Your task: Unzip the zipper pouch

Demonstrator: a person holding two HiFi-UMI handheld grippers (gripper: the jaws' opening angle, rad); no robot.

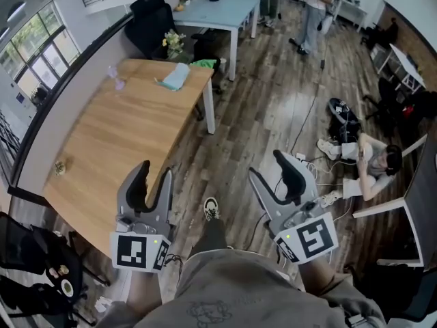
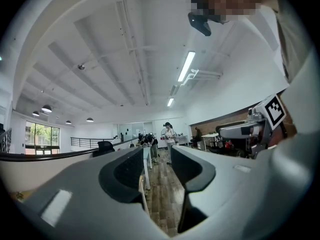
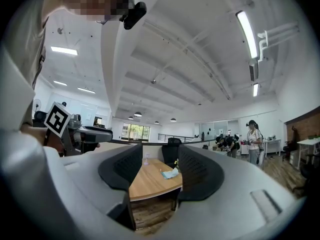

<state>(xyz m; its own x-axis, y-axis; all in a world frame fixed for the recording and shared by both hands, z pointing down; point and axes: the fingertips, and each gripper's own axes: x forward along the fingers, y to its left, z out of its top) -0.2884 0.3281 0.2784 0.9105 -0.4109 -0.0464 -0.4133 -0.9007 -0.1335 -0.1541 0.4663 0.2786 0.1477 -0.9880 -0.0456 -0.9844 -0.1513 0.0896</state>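
A light blue zipper pouch lies at the far end of a wooden table. It also shows between the jaws in the right gripper view, the pouch small and far off on the table. Both grippers are held close to my body, well short of the pouch. My left gripper hangs over the table's near corner, open and empty. My right gripper hangs over the wooden floor beside the table, also open with nothing in it.
On the table stand a small pink thing and a small object near its left edge. A black chair and a pale blue table stand beyond. A person sits on the floor at right; another stands far back.
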